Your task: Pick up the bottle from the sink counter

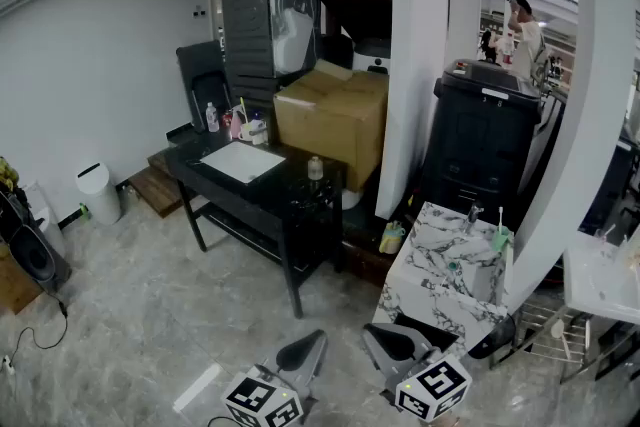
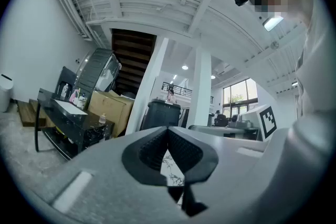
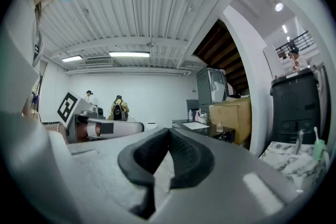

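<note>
Matte grey plastic left gripper point(image 1: 308, 347) and right gripper point(image 1: 380, 340), ribbed black jaws clenched on nothing; just beyond stands a boxy, white, grey-veined marble sink counter point(image 1: 440, 265).

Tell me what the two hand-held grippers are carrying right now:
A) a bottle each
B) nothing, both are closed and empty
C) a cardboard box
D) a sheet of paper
B: on both the left gripper and the right gripper the jaws meet with nothing between them. In the head view both sit low in the picture, short of the marble sink counter.
</note>
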